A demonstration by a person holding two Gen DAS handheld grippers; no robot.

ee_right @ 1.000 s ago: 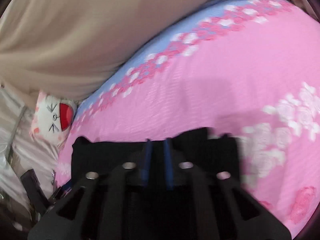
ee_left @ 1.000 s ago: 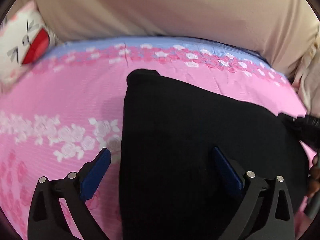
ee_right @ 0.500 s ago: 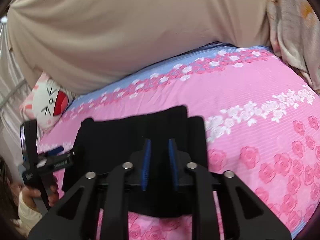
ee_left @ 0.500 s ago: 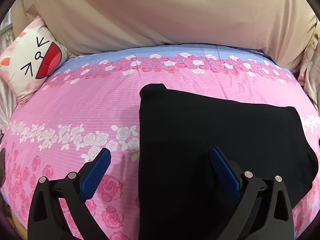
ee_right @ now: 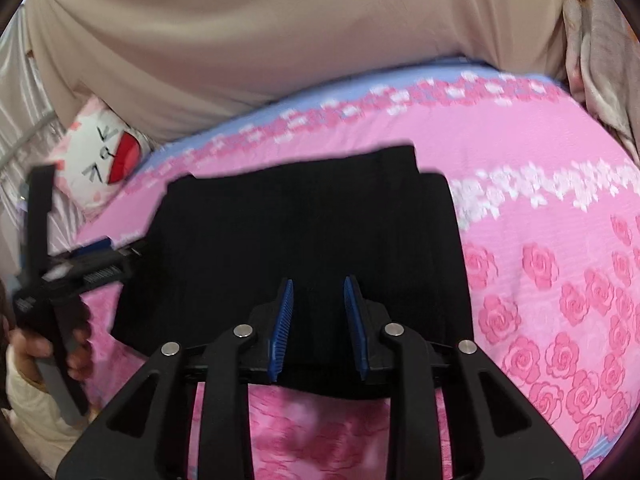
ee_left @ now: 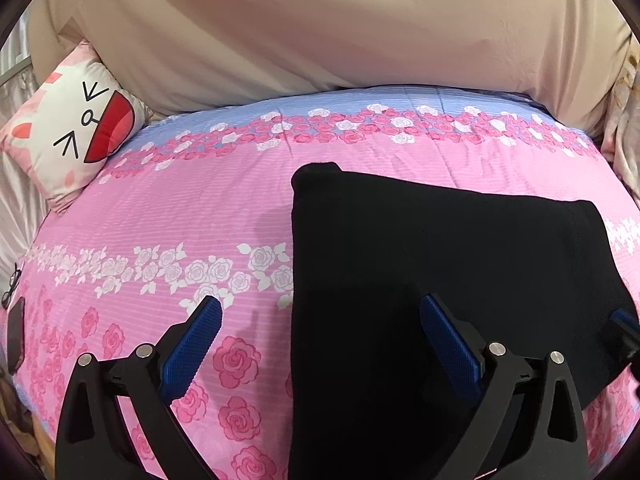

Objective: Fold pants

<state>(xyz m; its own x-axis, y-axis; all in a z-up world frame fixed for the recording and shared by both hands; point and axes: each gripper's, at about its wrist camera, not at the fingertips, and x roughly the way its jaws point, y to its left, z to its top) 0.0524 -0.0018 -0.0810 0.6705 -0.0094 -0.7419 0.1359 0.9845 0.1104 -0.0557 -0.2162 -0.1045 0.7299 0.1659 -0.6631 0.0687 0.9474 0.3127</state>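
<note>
Black pants, folded into a thick rectangle, lie flat on a bed covered by a pink rose-print bedspread, filling the 3 to 6 o'clock part of the left wrist view; in the right wrist view the same bundle sits at centre, an upper layer stepped slightly back from the lower one toward 1 o'clock. The left gripper hovers above the spread with its blue-padded jaws set wide apart: one pad stands over the pink cloth, the other over the black fabric, and nothing is pinched between them. The right gripper is poised over the near edge of the pants with its jaws parted by a narrow gap; the dark cloth shows through that gap, but the pads do not press on it. A hand at 8 o'clock in the right wrist view grips the handle of the other tool. A white cushion with a cartoon face leans at 10 o'clock of the left view, against a beige drape that spans the far side of the bed. A pair of glasses and a dark flat object, too cropped to identify, lie at the 9 o'clock edge
</note>
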